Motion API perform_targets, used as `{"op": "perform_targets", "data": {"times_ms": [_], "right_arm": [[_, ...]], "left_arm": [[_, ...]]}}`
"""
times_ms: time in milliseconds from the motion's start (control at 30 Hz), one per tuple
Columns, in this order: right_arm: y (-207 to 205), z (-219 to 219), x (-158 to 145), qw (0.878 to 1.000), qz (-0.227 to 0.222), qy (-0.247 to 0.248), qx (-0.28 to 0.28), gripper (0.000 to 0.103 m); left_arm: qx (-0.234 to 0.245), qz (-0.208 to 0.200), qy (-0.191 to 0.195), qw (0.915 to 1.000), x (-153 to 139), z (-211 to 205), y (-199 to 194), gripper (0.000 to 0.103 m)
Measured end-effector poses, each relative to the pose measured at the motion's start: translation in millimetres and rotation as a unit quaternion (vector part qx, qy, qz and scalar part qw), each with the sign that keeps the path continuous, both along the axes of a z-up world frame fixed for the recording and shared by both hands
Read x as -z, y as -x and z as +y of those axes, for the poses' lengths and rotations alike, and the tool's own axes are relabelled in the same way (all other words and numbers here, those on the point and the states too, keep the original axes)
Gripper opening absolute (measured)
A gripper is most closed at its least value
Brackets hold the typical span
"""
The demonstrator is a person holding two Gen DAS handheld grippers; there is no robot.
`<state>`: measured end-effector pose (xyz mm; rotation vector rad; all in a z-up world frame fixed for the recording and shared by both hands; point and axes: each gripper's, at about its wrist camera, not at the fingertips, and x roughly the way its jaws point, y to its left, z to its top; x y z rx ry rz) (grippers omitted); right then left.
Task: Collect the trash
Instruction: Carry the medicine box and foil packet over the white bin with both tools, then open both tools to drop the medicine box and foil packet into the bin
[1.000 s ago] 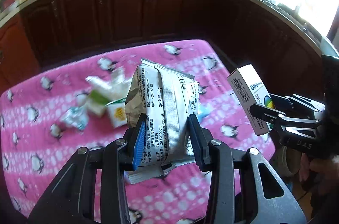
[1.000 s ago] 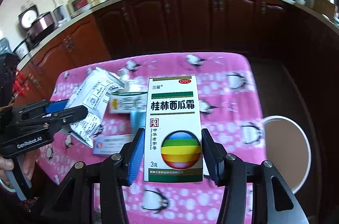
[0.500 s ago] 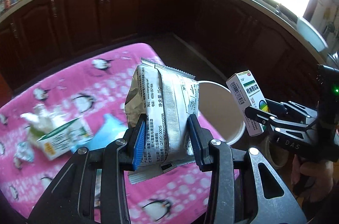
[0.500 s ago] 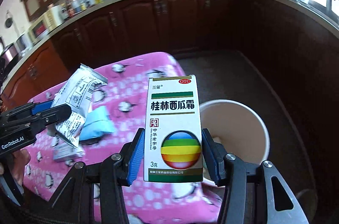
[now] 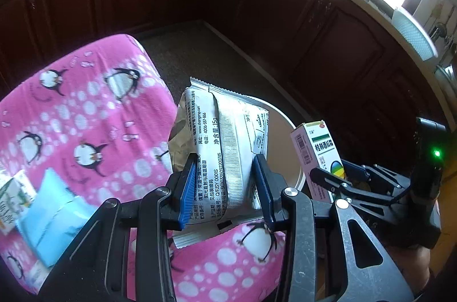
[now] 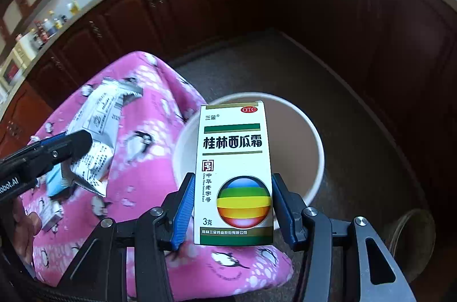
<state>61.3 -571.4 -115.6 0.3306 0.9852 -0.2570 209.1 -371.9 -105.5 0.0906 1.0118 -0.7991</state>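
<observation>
My left gripper [image 5: 225, 187] is shut on a crumpled silver snack wrapper [image 5: 220, 147] and holds it over the right edge of the pink penguin tablecloth [image 5: 85, 113]. The wrapper also shows in the right wrist view [image 6: 100, 130]. My right gripper [image 6: 232, 205] is shut on a white medicine box [image 6: 232, 170] with a rainbow ball, held upright in front of the white trash bucket [image 6: 308, 136] on the floor. The box also shows in the left wrist view [image 5: 317, 153], and the bucket [image 5: 288, 156] lies partly hidden behind the wrapper.
A light blue packet [image 5: 54, 213] and a green-and-white carton [image 5: 11, 196] lie on the table at the left. Dark wooden cabinets [image 6: 200, 2] ring the room. A brown round object [image 6: 414, 239] stands on the floor right of the bucket.
Both grippers have swung right, from over the table's middle toward its right edge. The bucket has come into view and now lies just beyond the held wrapper and box.
</observation>
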Motion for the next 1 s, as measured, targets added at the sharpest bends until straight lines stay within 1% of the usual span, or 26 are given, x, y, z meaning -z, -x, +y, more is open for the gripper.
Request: {"op": "perform_targets", "data": {"times_ms": [167,400,433,467,533,567,633,767,900,1000], "right_arm": [[-3,-16,21,1.000,0.019,-0.013,0.019,0.050],[-6,-26,36,0.999,0.033,-0.020,0.031,0.050],[-5,-28,38,0.999,0.034,-0.021,0.033,0.050],[-6,-30,40,0.999,0.034,-0.022,0.036,0.050],[-9,-29,44,0.998,0.038,-0.021,0.039,0.050],[-13,-29,47,0.998,0.045,-0.017,0.042,0.050],[-17,-30,51,0.997,0.055,-0.015,0.047,0.054],[-19,-29,52,0.997,0.043,-0.026,0.060,0.060],[-21,-24,52,0.997,0.045,-0.025,0.058,0.060],[-17,-24,51,0.997,0.044,-0.027,0.056,0.060]], "left_arm": [[-0.001,0.008,-0.004,1.0000,15,-15,-5,0.037],[-0.003,0.014,-0.002,0.9999,23,-25,-11,0.037],[-0.004,0.016,0.001,0.9999,24,-26,-12,0.040],[-0.005,0.021,0.004,0.9998,25,-28,-14,0.047],[-0.008,0.025,0.008,0.9996,26,-27,-17,0.053],[-0.009,0.027,0.010,0.9995,28,-31,-18,0.058],[-0.007,0.030,0.009,0.9995,27,-33,-19,0.067],[-0.005,0.029,0.013,0.9995,23,-27,-17,0.067],[-0.007,0.021,0.017,0.9996,16,-13,-12,0.067],[-0.009,0.006,0.011,0.9999,12,-6,-8,0.067]]}}
